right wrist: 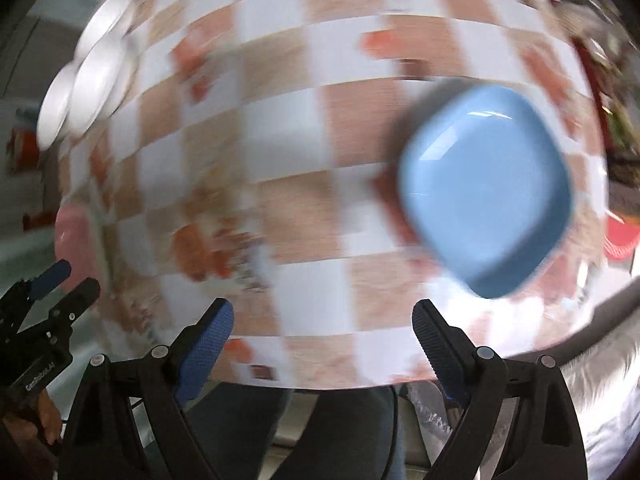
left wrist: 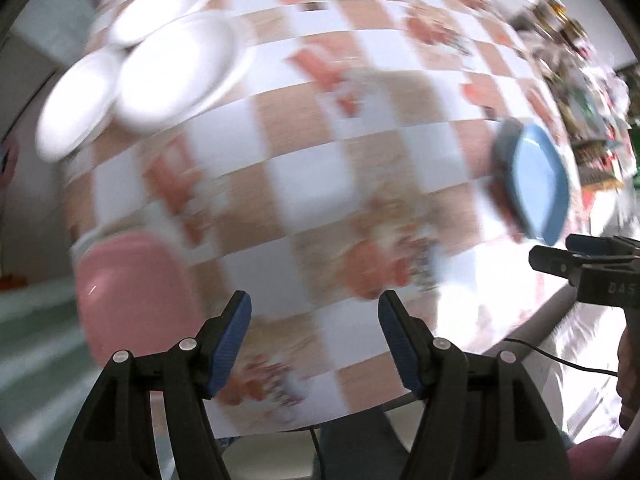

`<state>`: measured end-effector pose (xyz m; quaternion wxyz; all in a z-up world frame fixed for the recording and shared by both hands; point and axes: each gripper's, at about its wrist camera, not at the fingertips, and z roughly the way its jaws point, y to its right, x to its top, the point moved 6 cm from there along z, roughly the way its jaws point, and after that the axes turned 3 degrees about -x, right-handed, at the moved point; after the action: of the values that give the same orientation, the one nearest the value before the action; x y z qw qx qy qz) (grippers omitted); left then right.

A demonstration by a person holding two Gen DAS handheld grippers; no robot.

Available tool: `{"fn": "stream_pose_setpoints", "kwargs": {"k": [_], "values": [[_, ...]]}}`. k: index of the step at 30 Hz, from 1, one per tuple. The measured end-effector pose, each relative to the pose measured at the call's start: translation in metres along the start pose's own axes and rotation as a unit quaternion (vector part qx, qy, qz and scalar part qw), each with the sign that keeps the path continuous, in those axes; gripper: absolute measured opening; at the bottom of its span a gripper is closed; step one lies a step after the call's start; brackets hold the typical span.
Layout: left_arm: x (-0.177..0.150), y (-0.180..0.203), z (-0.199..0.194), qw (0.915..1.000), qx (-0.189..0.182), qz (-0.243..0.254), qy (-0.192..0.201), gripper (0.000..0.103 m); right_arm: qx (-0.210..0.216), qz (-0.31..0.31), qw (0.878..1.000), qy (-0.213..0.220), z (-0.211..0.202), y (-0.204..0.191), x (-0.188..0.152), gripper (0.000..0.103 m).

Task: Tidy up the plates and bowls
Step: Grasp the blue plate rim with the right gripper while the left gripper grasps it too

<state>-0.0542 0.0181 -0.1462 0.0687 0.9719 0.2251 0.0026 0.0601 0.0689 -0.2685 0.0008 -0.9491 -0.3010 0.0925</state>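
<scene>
Bright daylight, heavy motion blur throughout, fisheye bending at edges, glare lower right.

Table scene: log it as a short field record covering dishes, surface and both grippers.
surface: checkered tablecloth, image blurred
blue dish: square, resting alone on the cloth, nothing gripping it
white plates: three, clustered and overlapping at the far left
pink dish: at the near left edge
left gripper: open, empty
right gripper: open, empty

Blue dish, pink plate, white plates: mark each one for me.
Blue dish [right wrist: 486, 190]: right wrist view, inner floor.
Pink plate [left wrist: 132, 292]: left wrist view, middle of its face.
White plates [left wrist: 180, 70]: left wrist view, centre of the largest.
</scene>
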Motion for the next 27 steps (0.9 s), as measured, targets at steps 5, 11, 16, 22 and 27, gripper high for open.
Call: {"fn": "stream_pose_setpoints", "kwargs": {"k": [5,11,16,22,27], "values": [[0.025,0.062,0.012,0.9985,-0.026,0.044,-0.017,0.07,-0.032,0.027,0.999,0.012,-0.01,0.079,0.001,0.092],[0.031,0.109,0.037,0.9954,-0.035,0.068,-0.058,0.07,-0.061,0.036,0.997,0.018,-0.011,0.151,0.015,0.092],[0.031,0.116,0.043,0.9946,-0.022,0.071,-0.072,0.07,-0.089,0.003,0.996,0.015,0.012,0.181,0.041,0.092],[0.037,0.104,0.046,0.9956,-0.003,0.05,-0.079,0.07,-0.088,-0.072,0.993,0.015,0.051,0.175,0.064,0.092],[0.04,0.094,0.048,0.9964,0.006,0.036,-0.076,0.07,-0.013,-0.034,0.999,-0.009,0.062,0.152,0.045,0.092]]}}
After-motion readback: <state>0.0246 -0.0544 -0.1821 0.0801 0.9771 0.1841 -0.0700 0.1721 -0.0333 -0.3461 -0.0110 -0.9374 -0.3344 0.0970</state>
